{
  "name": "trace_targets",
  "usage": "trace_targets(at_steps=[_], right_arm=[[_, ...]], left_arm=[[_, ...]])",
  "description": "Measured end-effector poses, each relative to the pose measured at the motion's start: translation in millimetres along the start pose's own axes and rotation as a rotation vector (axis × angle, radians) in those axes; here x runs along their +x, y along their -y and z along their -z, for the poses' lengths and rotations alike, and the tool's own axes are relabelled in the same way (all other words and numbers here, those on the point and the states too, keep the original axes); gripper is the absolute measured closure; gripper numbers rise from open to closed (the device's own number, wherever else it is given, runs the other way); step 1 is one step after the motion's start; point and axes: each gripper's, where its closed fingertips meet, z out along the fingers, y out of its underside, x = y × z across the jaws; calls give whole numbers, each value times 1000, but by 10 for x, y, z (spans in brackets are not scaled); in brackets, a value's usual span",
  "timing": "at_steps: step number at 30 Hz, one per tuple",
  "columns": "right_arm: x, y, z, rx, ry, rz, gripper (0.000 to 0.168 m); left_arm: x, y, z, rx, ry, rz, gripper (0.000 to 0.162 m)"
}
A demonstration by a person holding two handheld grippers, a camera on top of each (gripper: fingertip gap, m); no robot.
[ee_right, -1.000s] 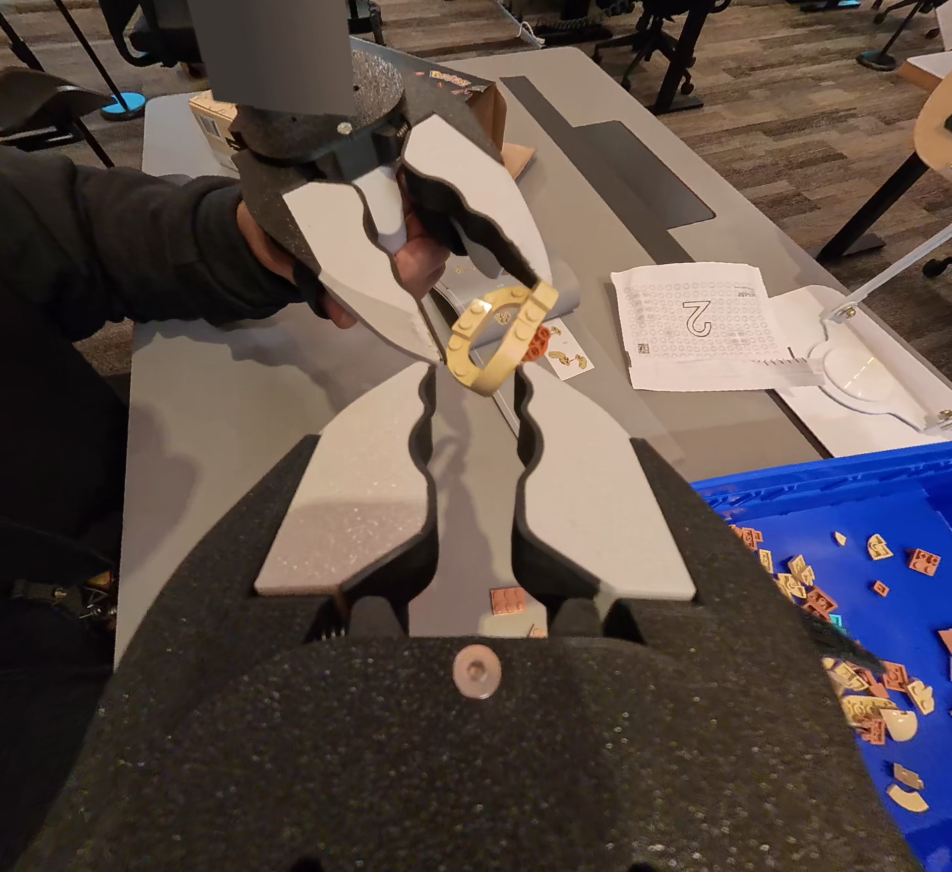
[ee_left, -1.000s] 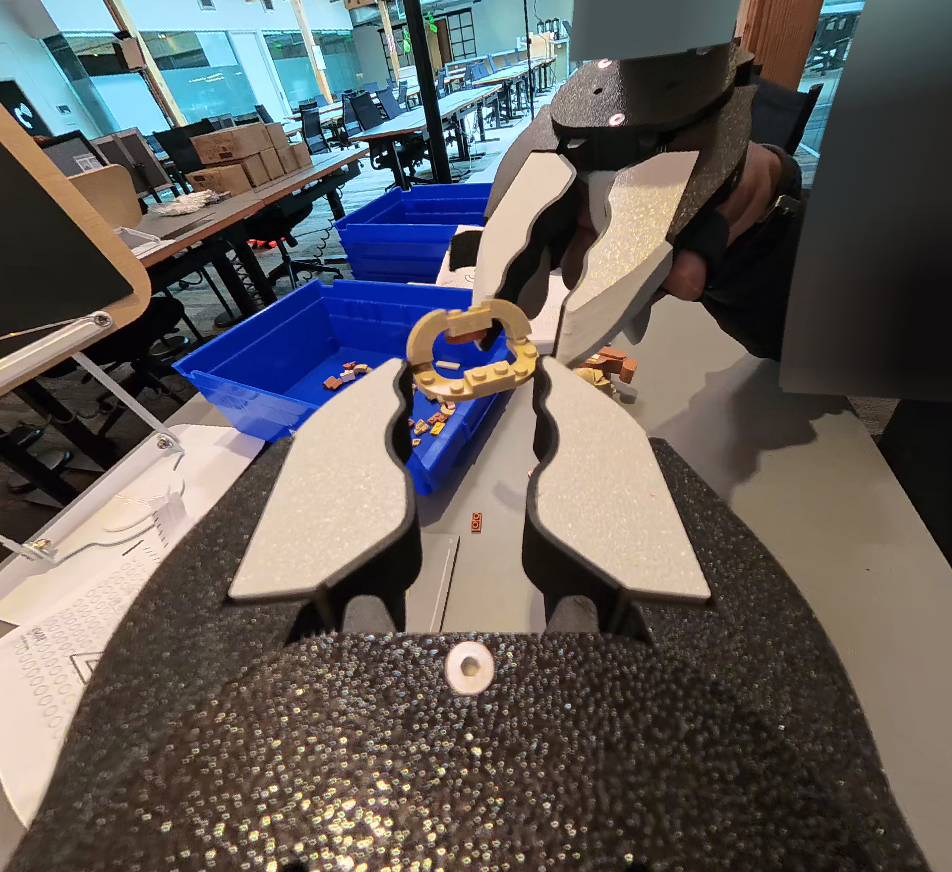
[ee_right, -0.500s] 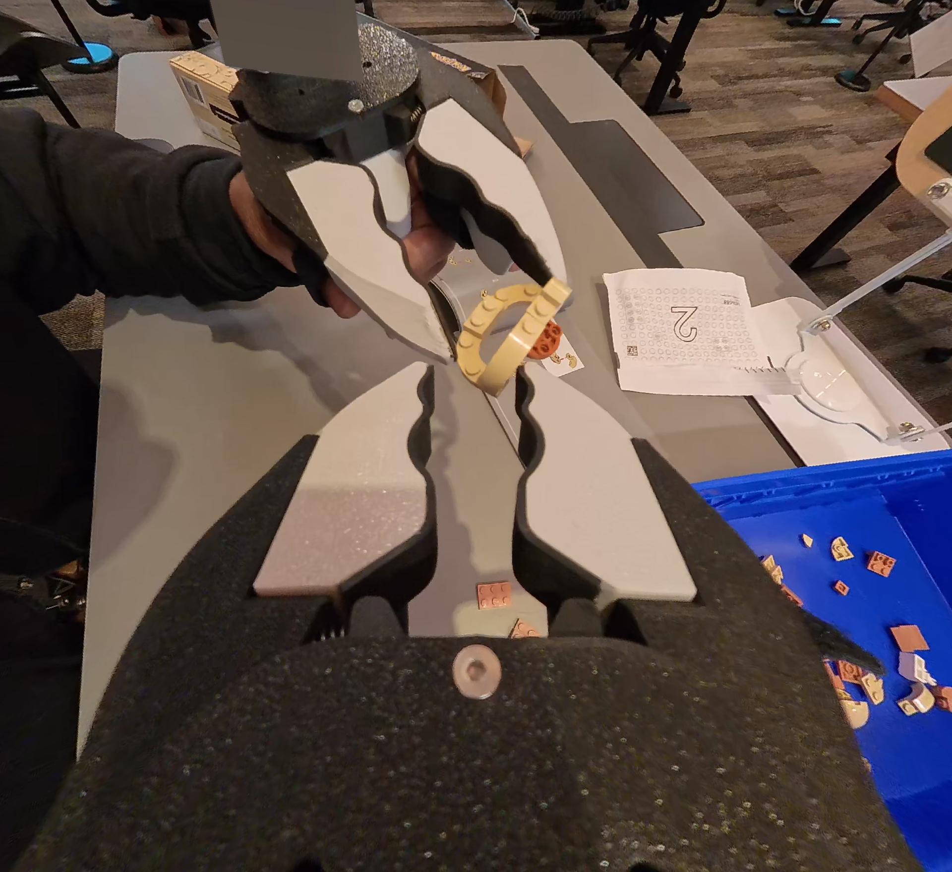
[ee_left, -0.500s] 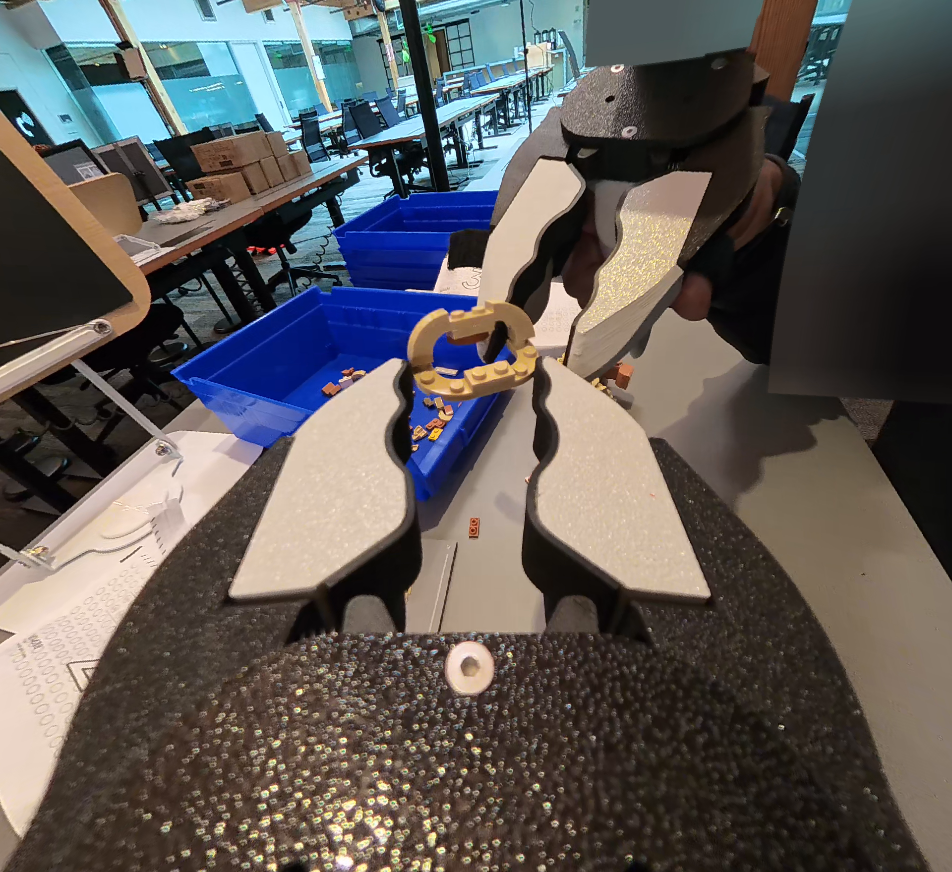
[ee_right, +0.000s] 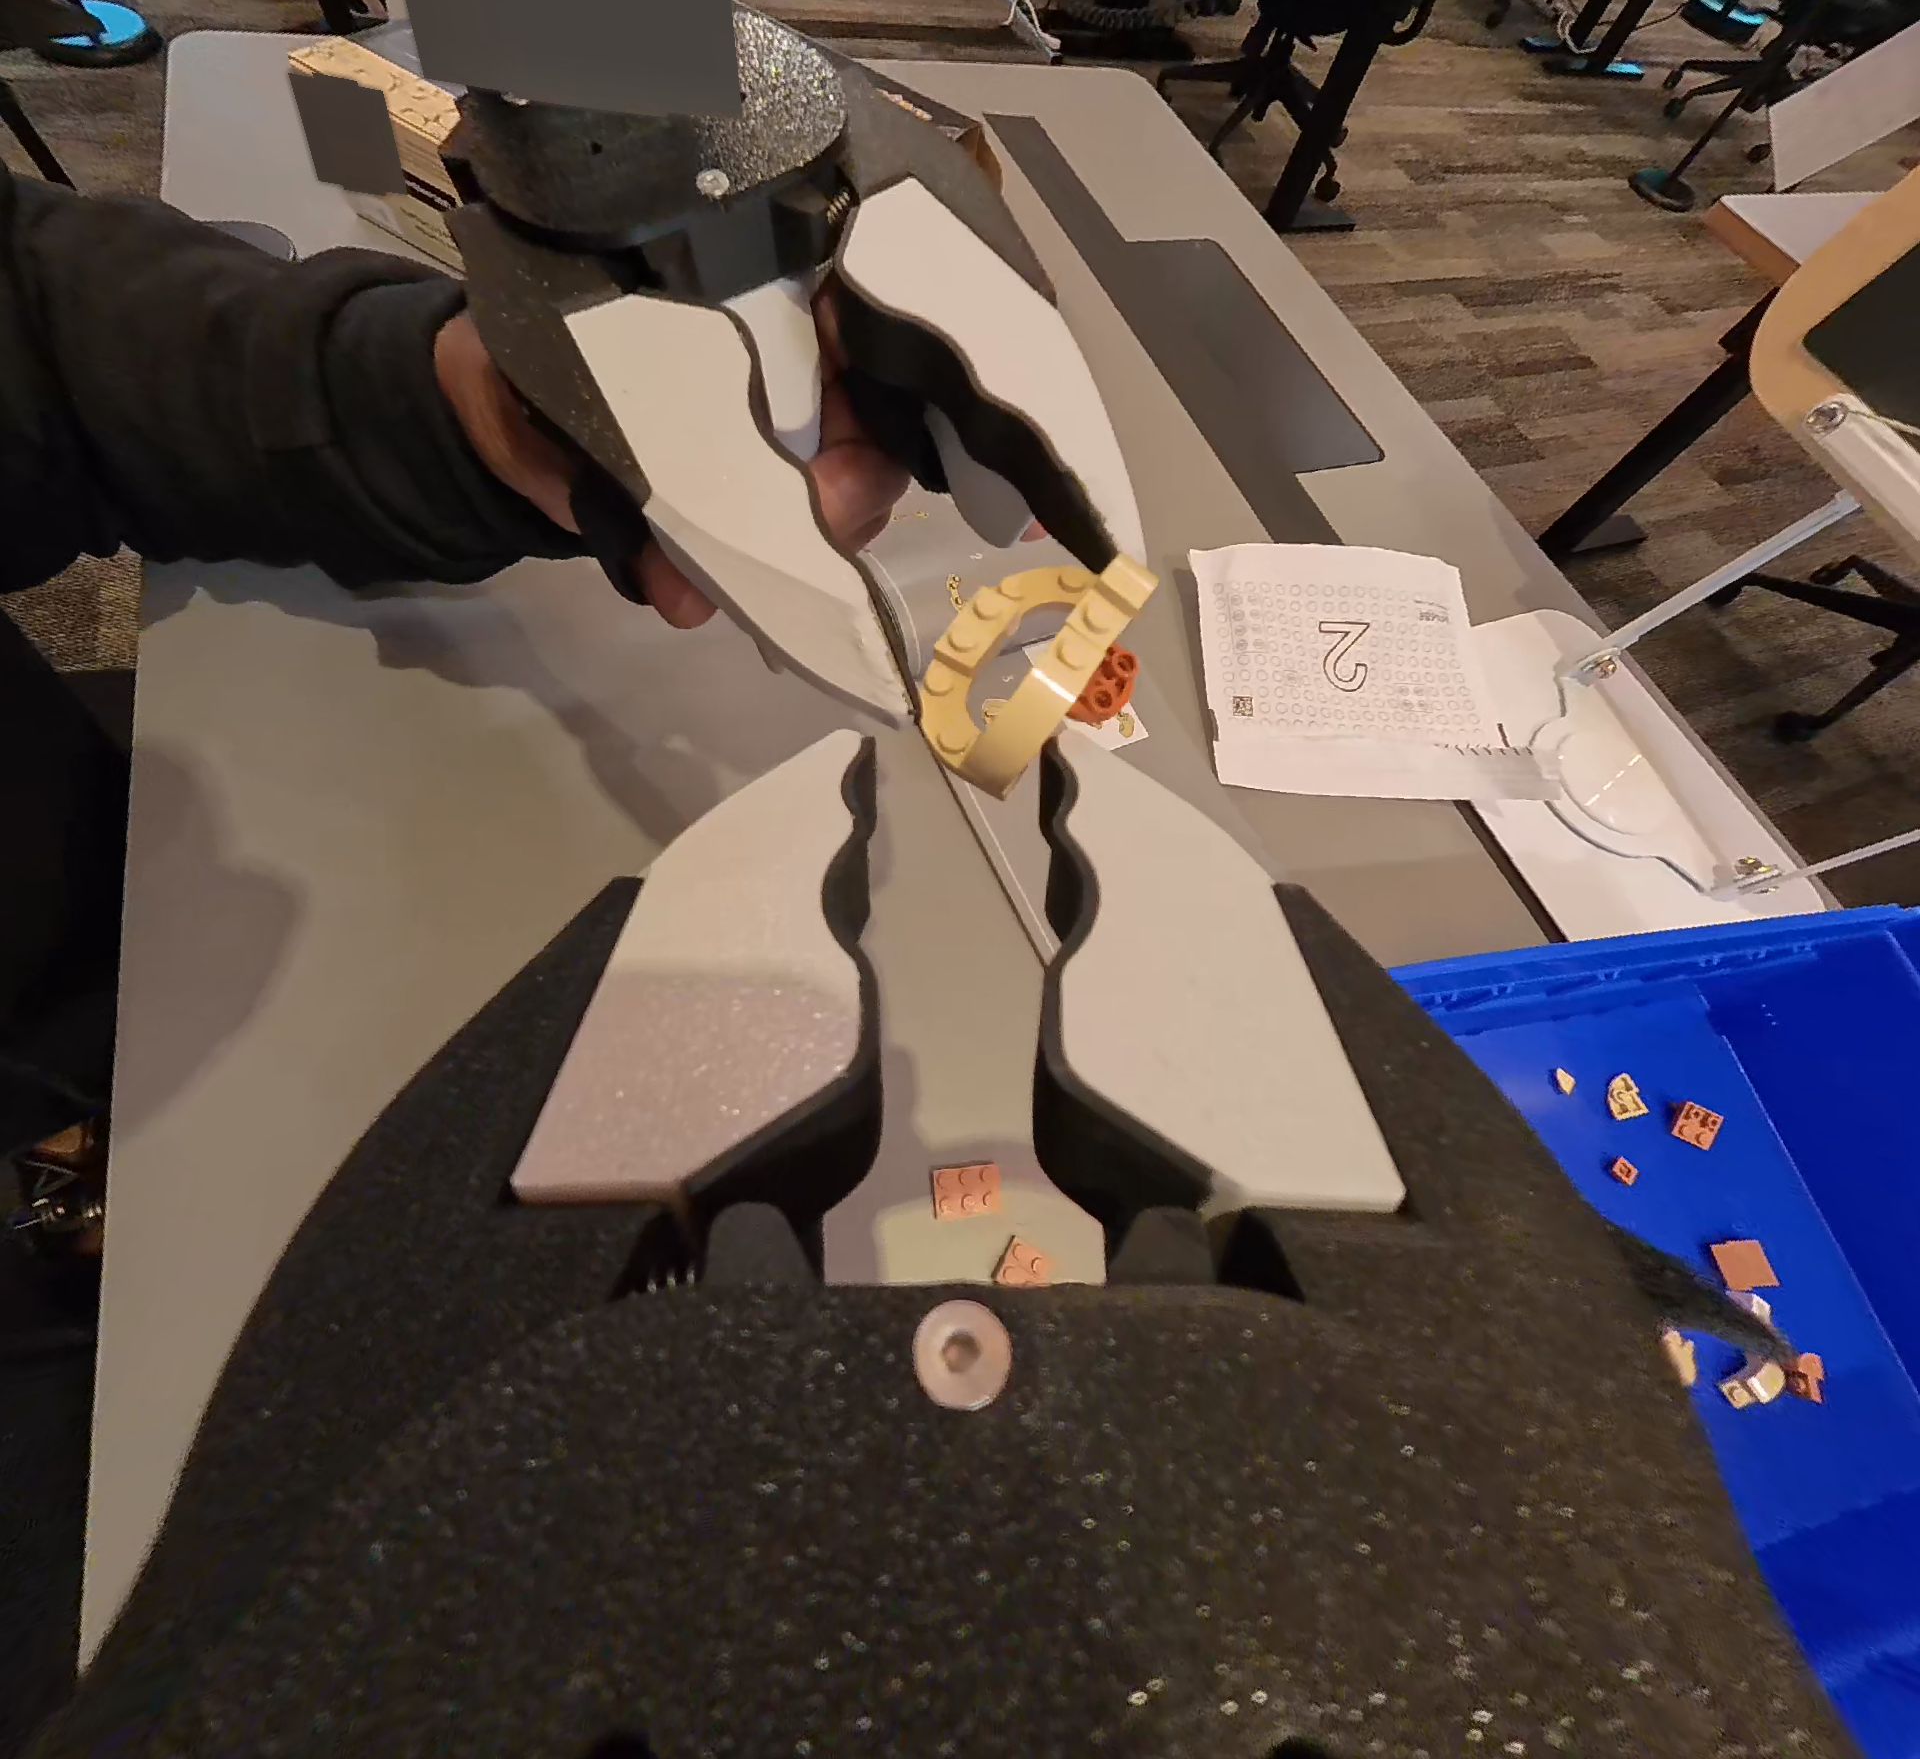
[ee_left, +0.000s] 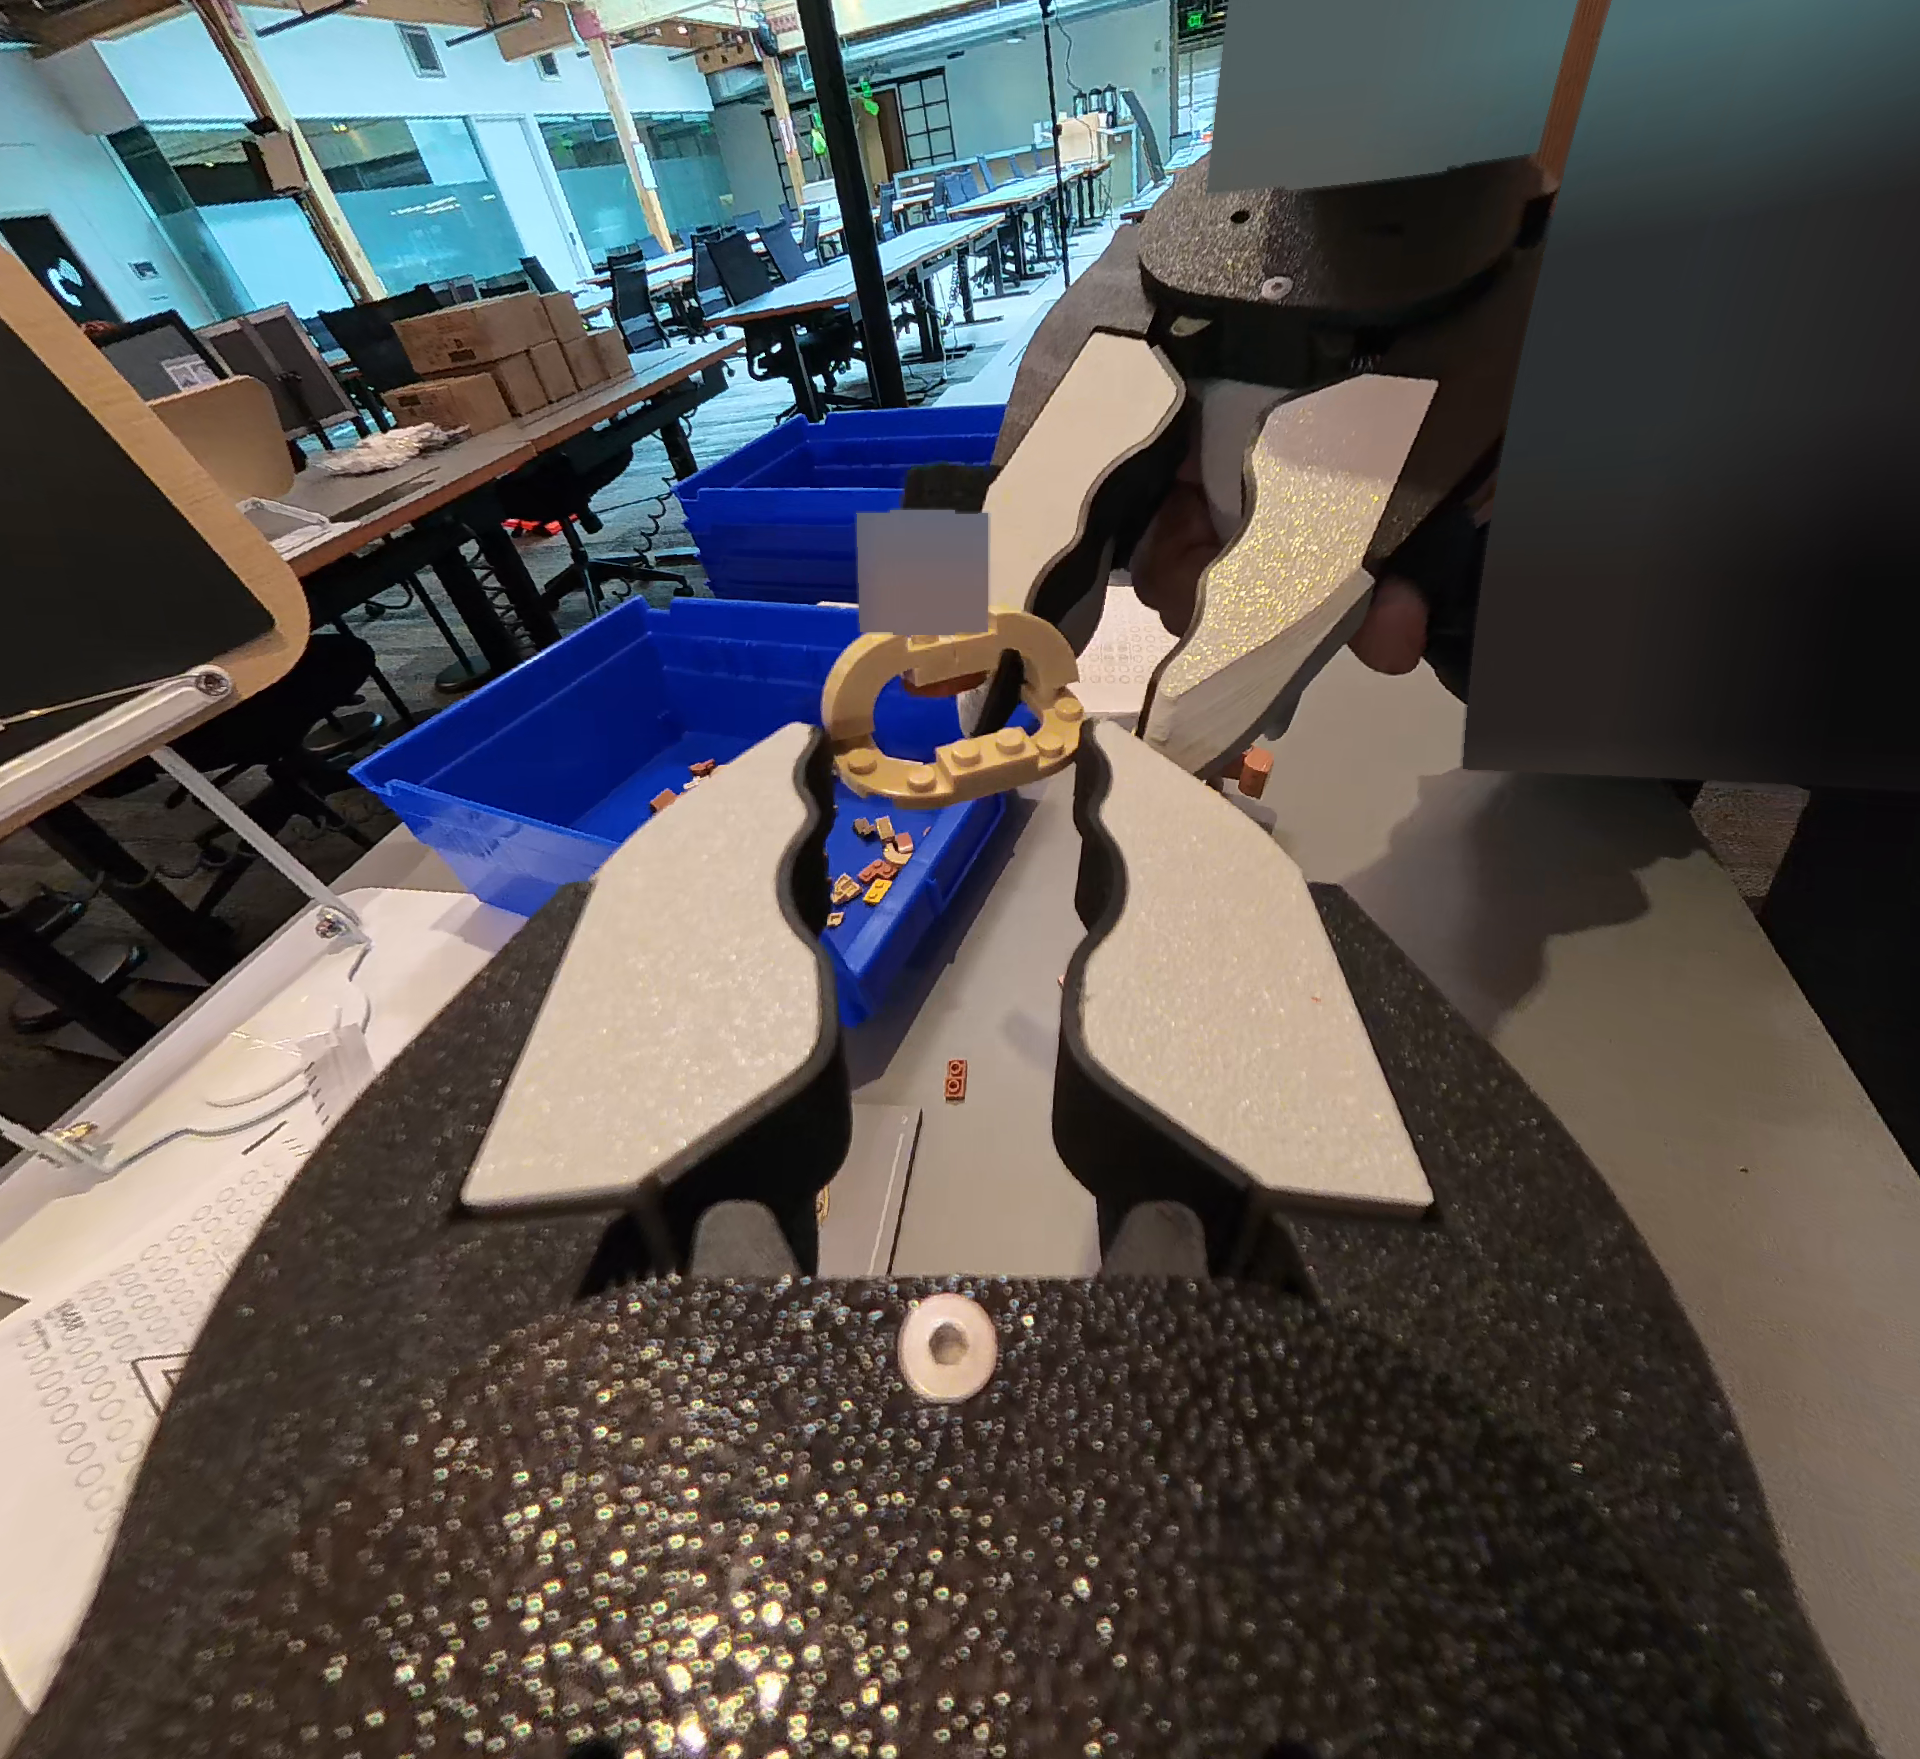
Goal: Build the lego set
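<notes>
Held in the air above the desk [ee_right: 436, 774], the tan lego ring [ee_left: 951, 707] is pinched across its width by the left claw [ee_left: 951, 753], while the right claw [ee_right: 956, 764], parted and empty, sits just beside this light, stiff, probably pop-apart piece, best taken by its studded rim.
</notes>
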Motion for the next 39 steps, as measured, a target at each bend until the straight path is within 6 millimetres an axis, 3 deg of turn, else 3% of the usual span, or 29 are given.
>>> trace_targets(at_steps=[39], right_arm=[[-6, 48, -2, 4, -77, 115, 139]], left_arm=[[32, 35, 0, 23, -9, 5, 118]])
